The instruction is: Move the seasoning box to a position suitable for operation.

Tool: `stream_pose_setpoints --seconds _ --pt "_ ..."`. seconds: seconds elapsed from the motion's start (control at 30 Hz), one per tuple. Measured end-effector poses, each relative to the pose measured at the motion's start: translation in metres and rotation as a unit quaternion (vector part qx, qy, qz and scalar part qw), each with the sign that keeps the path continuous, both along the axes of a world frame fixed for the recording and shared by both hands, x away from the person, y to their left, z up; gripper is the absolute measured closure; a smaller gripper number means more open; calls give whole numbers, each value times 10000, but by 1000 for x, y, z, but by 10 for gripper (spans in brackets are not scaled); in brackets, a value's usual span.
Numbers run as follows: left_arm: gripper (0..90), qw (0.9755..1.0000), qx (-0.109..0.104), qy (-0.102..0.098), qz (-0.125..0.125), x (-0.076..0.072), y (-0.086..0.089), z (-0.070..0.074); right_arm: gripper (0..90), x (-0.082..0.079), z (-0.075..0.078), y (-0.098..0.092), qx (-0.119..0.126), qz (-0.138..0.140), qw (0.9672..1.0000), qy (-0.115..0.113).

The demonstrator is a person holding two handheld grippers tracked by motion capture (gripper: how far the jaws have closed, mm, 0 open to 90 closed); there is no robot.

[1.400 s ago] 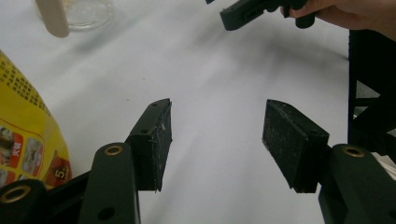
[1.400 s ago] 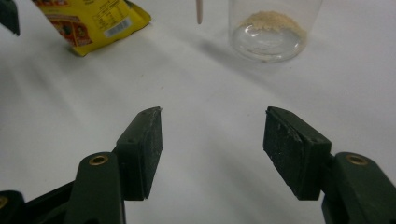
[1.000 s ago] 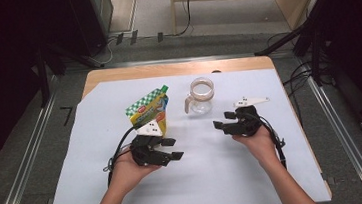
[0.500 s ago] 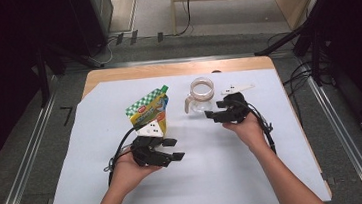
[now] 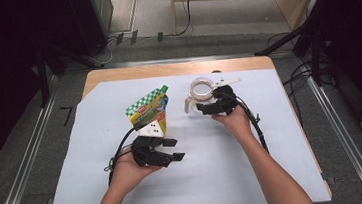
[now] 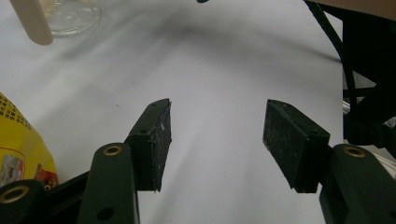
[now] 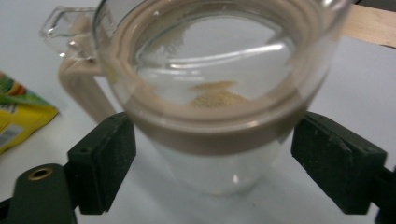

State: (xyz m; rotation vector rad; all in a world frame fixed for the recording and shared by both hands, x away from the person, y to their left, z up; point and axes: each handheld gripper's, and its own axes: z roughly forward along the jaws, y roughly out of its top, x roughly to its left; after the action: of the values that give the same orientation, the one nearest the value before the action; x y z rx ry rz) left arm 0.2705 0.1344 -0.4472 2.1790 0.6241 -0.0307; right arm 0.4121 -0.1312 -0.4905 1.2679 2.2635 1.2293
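Your right gripper (image 5: pixel 205 110) has its fingers either side of the jug (image 5: pixel 201 91), at about 1 o'clock from table centre. The fingers have just been opening. In the right gripper view the black, matte, block-shaped pads (image 7: pixel 108 158) flank the jug (image 7: pixel 219 93) below its collar; the left one sits right at the wall, the right one shows a gap, so no firm squeeze that I can see. Call it spread wide around the jug, not clamped.

Jug: clear glass or plastic, round body, thick beige collar round the mouth, beige strap handle (image 7: pixel 84 91) at 9 o'clock in that view, clear pour spout above the handle. Small heap of tan grains at the bottom. It stands upright on the table (image 5: pixel 236 177).

Your left gripper (image 5: pixel 176 149) sits at about 7 o'clock from table centre, fingers spread apart with nothing between them. In the left gripper view its pads (image 6: pixel 156 140) are flat, rough, dark slabs over bare white sheet, and the jug base (image 6: pixel 70 16) shows at 11 o'clock.

Pouch (image 5: pixel 149 112): glossy foil-like, yellow and green print, green cap at its top corner, standing tilted just beyond your left gripper at 12 o'clock from it. Not touched by either gripper. Well left of the jug, with bare sheet between them.

Table: pale wood top, covered by a smooth white sheet with light creases.
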Motion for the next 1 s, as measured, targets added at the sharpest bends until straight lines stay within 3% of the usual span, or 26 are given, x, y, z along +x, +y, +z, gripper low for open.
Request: stream_pose_setpoints --seconds 0.07,0.23,0.5,0.67,0.8,0.87,1.0 --pt "425 10000 -18 3 -10 0 0 0 109 5 -5 5 124 -111 9999 -45" --pt "425 10000 -18 4 -25 0 0 0 96 7 -10 11 120 -173 9994 -288" --pt "425 10000 -36 7 -34 0 -1 0 95 10 -15 18 170 -323 9982 -468" --pt "424 10000 -57 9 -25 1 0 0 116 8 -13 19 -28 -271 9975 -655" --pt "422 10000 -72 10 -8 1 1 1 117 8 -12 17 29 -309 9976 -620" --pt "423 10000 -84 25 -16 0 1 1 118 9 -11 12 216 -324 9980 -507" --pt "423 10000 -65 9 -20 1 1 0 118 6 -7 9 82 -249 9983 -522"
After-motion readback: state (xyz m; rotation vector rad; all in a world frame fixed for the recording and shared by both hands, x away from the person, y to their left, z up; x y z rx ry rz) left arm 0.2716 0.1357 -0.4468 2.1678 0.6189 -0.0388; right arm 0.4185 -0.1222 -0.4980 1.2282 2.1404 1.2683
